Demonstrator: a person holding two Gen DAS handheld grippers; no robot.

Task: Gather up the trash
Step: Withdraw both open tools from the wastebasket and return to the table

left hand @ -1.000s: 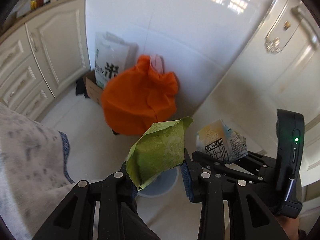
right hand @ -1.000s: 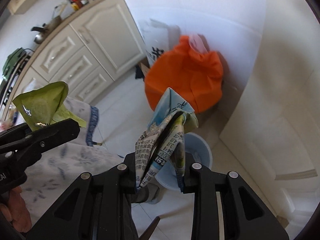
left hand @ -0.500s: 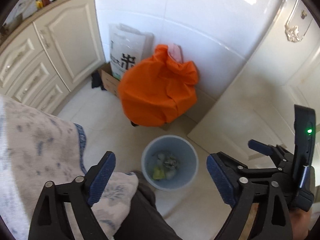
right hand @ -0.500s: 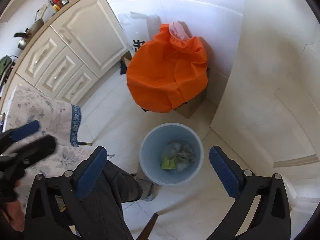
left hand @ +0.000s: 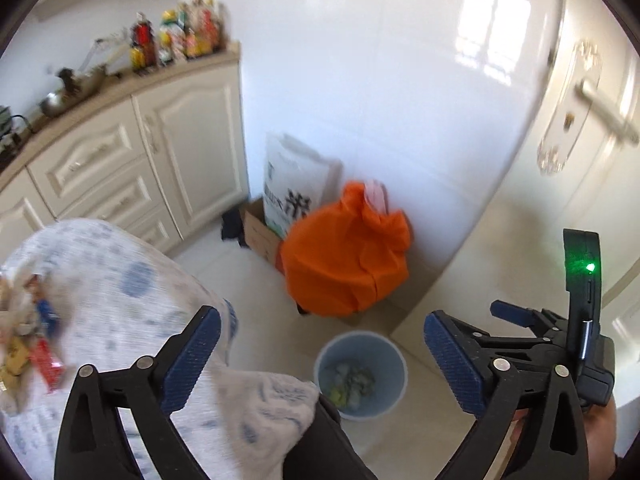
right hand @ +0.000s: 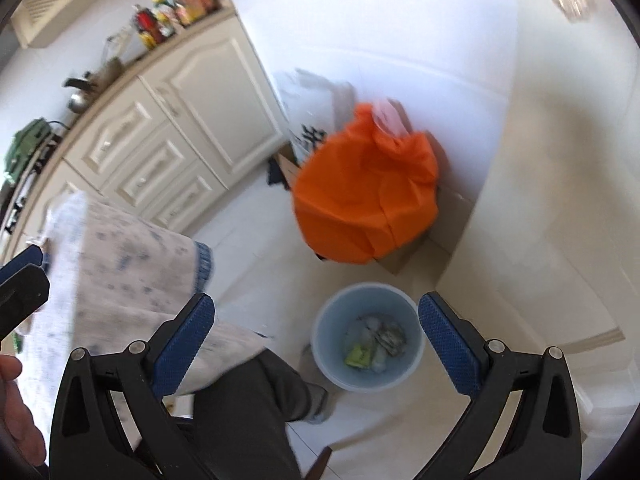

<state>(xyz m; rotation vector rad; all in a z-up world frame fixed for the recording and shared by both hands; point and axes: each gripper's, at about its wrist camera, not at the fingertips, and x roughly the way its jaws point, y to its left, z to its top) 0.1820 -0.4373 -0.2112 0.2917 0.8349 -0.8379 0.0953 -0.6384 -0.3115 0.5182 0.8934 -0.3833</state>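
- Left gripper (left hand: 320, 360): jaws wide, just been opening, nothing between them.
- Right gripper (right hand: 316, 344): jaws wide, empty.
- Trash (right hand: 374, 346) lies inside blue bin (right hand: 332, 368), lower centre of frame, below orange bag (right hand: 364, 196).

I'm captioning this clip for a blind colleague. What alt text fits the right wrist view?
The open, empty right gripper hangs above a pale blue bin on the tiled floor, with crumpled wrappers lying inside. Behind it sits an orange bag; a floral tablecloth is at left.
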